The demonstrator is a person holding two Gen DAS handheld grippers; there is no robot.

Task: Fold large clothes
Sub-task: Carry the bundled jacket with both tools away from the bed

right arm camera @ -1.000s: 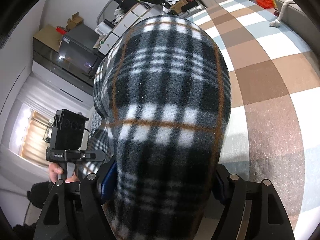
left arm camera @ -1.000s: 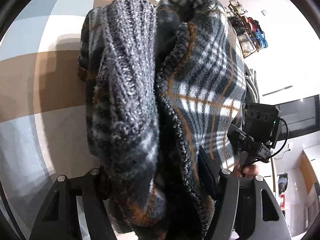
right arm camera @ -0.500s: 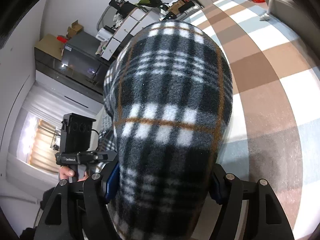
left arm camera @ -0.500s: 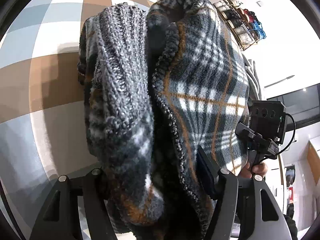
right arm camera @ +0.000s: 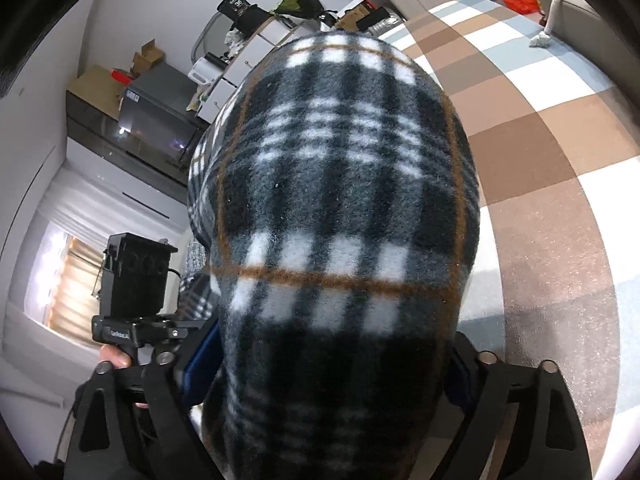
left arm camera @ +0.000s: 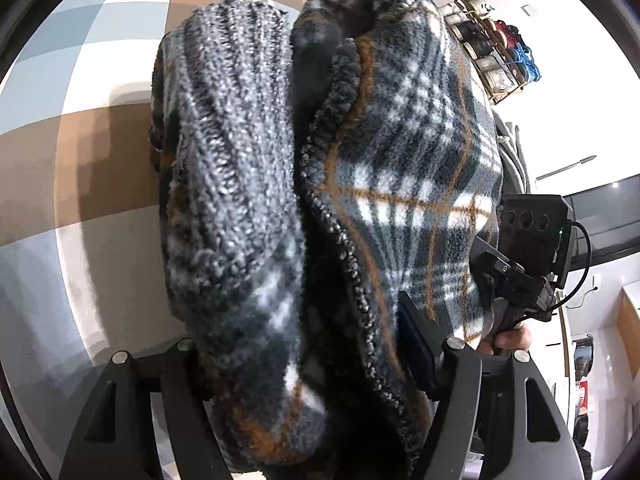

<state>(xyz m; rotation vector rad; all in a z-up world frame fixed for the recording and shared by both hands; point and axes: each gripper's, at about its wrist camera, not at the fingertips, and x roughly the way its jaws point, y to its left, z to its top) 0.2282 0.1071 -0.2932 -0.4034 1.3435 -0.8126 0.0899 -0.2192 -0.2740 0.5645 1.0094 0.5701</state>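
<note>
Fuzzy plaid fleece fills both of my views. I see a big plaid fleece garment (left arm camera: 408, 168) with dark, white and orange lines, and a grey ribbed knit edge (left arm camera: 236, 152) on one side. My left hand-held gripper (left arm camera: 316, 364) is clamped on a thick bunch of it, with the knit edge and the plaid part pressed together between the two fingers. My right hand-held gripper (right arm camera: 320, 364) is also clamped on the same garment, on a smooth plaid part. The garment hangs up in the air between the two grippers, above the checked carpet (left arm camera: 80, 128) with brown, blue and white squares. It does not touch the floor where I can see.

I think the folding is only partly done. The cloth looks bunched and doubled over, not flat and neat. I cannot tell how many folds are made. I still need to lay it down, smooth it, and finish the folds.
</note>
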